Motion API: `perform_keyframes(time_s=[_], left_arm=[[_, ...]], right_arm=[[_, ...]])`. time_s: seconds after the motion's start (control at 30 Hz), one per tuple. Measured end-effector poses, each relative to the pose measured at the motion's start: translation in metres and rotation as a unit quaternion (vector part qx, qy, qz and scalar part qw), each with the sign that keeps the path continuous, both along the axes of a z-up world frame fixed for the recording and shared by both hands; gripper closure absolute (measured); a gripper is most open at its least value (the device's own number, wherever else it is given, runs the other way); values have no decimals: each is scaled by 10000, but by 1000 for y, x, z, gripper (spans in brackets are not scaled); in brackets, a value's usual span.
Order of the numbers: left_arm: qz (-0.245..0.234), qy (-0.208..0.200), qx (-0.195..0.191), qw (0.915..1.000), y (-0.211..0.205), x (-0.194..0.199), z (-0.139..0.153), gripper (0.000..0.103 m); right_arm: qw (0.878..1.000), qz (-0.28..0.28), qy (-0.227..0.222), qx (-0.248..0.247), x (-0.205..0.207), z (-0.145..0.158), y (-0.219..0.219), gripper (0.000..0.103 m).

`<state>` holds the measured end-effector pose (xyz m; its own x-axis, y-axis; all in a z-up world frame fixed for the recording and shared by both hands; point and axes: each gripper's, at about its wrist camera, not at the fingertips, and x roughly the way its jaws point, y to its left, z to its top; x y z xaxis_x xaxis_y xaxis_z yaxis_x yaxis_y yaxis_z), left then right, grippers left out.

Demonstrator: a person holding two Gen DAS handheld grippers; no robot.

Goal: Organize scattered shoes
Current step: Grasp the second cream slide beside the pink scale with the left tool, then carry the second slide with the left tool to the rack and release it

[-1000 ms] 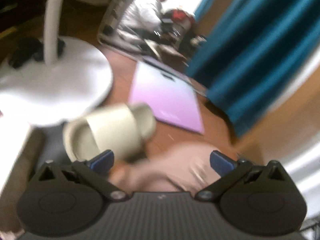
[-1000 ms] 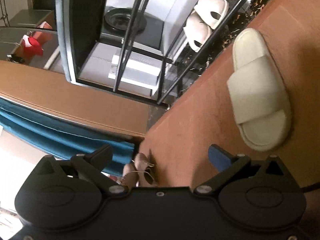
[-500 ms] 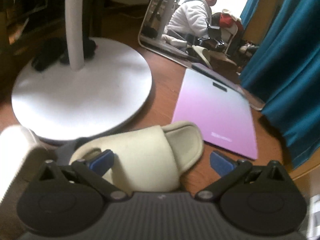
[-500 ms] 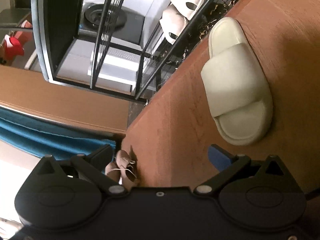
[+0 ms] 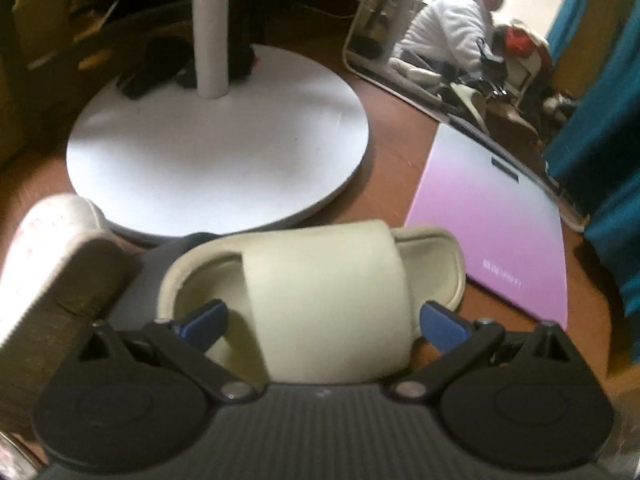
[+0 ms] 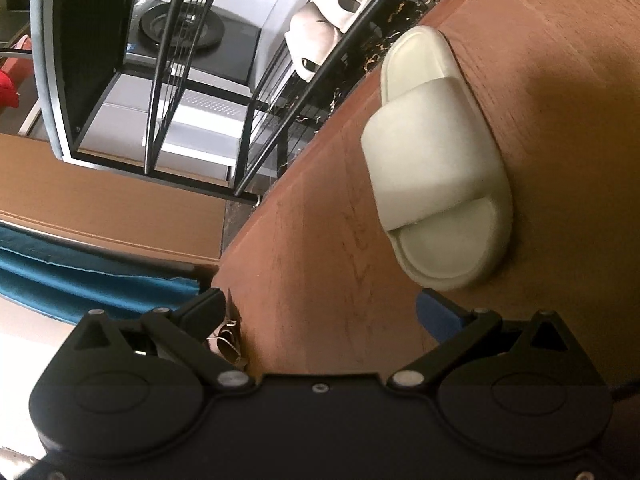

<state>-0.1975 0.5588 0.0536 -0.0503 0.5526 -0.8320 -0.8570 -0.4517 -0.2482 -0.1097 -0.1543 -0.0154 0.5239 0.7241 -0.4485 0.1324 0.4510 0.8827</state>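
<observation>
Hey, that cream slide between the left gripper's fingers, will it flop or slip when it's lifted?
The slide looks like thick moulded foam, so probably light and fairly stiff. Its broad strap may squash between the left gripper fingers. Its smooth surface could slip.

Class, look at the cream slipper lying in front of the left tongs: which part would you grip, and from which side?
Probably the wide strap of the cream slipper, from the near long side. It arches above the sole, and the open left tongs already straddle it: one finger at the heel opening, the other at the toe side.
</observation>
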Motion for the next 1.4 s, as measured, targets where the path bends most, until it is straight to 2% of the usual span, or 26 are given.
perform_keyframes(time_s=[0.07,0.17,0.23,0.3,0.33,0.4,0.47,0.63,0.77,0.87,0.93,1.0,1.03,1.13,1.2,1.27,1.33,1.4], left_arm=[[-224,-29,-119,9997,10,2,-3,1],[-819,358,-332,9954,18,10,-8,1],[-1024,468,-323,9931,17,10,-9,6],[-891,350,-201,9952,10,4,-6,14],[-775,138,-124,9968,7,-2,-4,16],[-446,-272,24,9986,-3,-15,6,17],[-66,-333,89,9994,-12,-21,17,18],[-62,35,567,9984,-31,-22,52,21],[-437,-105,1134,9925,-56,-19,90,20],[-1071,-455,1676,9790,-87,-16,124,20],[-1796,-680,2138,9578,-130,-3,150,20],[-2183,-831,2251,9459,-161,9,158,20],[-2515,-961,2288,9355,-187,20,163,19],[-3325,-1129,2179,9106,-254,52,160,19],[-4012,-1122,1949,8880,-309,79,146,19],[-4375,-1135,1766,8744,-341,95,135,19],[-4859,-1124,1519,8534,-391,117,114,19],[-5106,-1104,1490,8396,-421,130,99,19]], right_arm=[[10000,27,7,42,1,0,1,0],[9999,100,13,119,2,-1,6,0],[9999,150,-31,59,1,1,8,0],[9998,152,-88,38,0,4,7,0],[9998,130,-100,76,0,5,5,0],[9997,52,-132,184,0,8,2,0],[9994,-38,-182,280,0,9,-1,0],[9990,-123,-183,396,2,10,-3,0],[9981,-134,-318,518,0,15,-6,0],[9963,-277,-385,716,-1,18,-13,0],[9944,-434,-414,872,-1,18,-19,0],[9935,-587,-442,870,-2,18,-25,0],[9930,-706,-449,830,-2,19,-28,0],[9902,-1114,-437,724,-5,19,-40,0],[9873,-1391,-436,624,-8,19,-51,0],[9831,-1727,-439,429,-9,19,-62,0],[9792,-1974,-426,202,-8,19,-70,0],[9747,-2202,-387,25,-7,18,-77,0]])
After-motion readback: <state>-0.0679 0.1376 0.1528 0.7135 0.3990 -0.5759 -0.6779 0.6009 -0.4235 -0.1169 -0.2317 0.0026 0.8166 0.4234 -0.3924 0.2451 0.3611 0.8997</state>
